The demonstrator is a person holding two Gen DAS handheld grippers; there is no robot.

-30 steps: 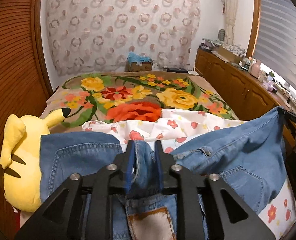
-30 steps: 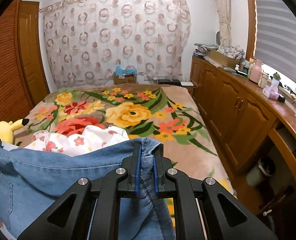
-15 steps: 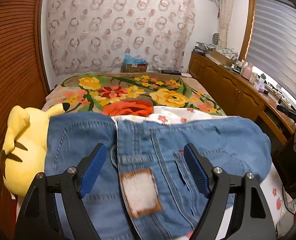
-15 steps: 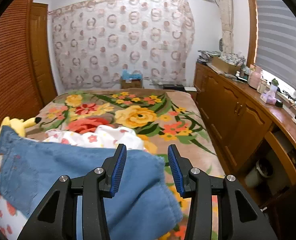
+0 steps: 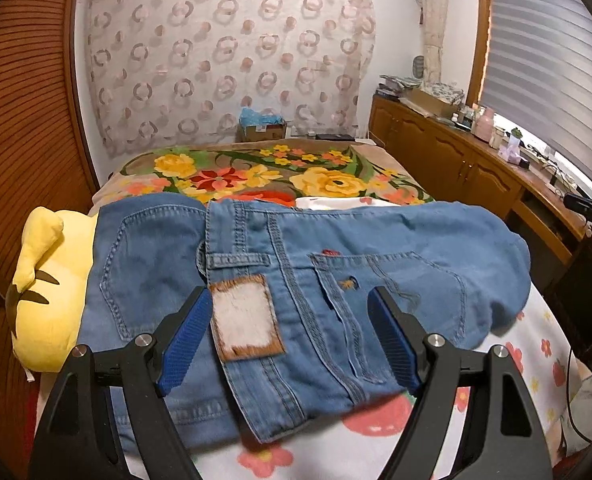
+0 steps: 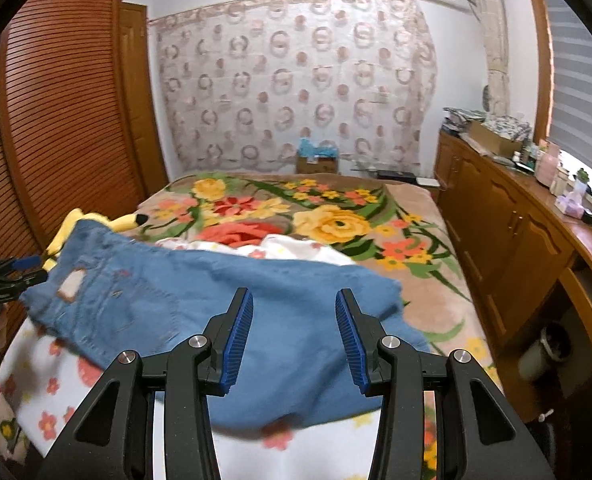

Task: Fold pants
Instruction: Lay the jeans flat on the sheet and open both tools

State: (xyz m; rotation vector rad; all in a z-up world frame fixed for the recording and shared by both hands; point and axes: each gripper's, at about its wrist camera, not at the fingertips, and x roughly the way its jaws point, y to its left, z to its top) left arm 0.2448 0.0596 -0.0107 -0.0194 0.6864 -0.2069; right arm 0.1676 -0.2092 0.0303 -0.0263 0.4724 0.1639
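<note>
Blue denim pants [image 5: 296, 280] lie folded across the near end of the bed, waistband side with a brown-edged leather patch [image 5: 246, 322] toward me. My left gripper [image 5: 292, 340] is open and empty, its blue pads either side of the patch area, just above the denim. In the right wrist view the pants [image 6: 216, 304] spread from left to centre. My right gripper [image 6: 294, 338] is open and empty over their right end.
A yellow plush toy [image 5: 44, 276] lies left of the pants. A white flowered sheet [image 5: 535, 352] lies under them on a floral blanket [image 6: 335, 220]. Wooden cabinets [image 6: 515, 240] line the right; a slatted wooden wardrobe [image 6: 56, 120] stands left.
Both grippers opened and let go of the pants, which dropped flat onto the bed. Both grippers pulled back and rose slightly.
</note>
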